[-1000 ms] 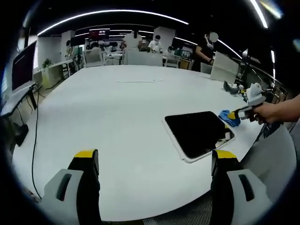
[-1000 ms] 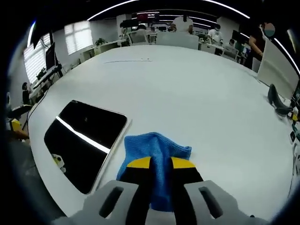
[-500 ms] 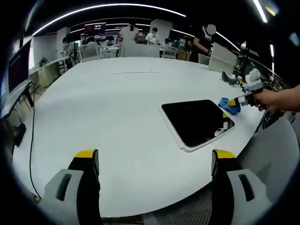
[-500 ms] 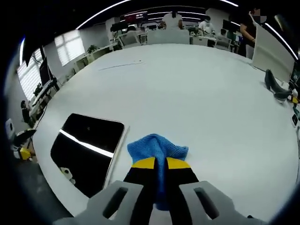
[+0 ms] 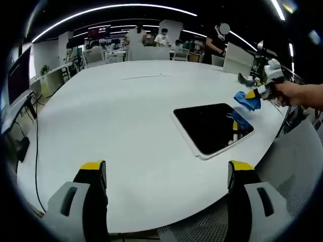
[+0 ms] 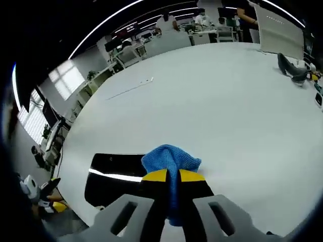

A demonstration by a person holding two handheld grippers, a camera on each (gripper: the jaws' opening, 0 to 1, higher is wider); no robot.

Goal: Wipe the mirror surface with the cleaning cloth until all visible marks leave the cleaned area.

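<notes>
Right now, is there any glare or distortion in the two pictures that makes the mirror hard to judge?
Left gripper view: the mirror looks dark and reflects the blue cloth, and fisheye bends the white table. Right gripper view: a bright light streak crosses the mirror, and the cloth covers part of it.

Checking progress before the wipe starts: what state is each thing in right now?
Mirror: flat on the table, not yet touched by the cloth.
Cleaning cloth: bunched, clamped in the right gripper.
Right gripper: shut on the cloth, raised above the mirror's edge.
Left gripper: open, empty.
</notes>
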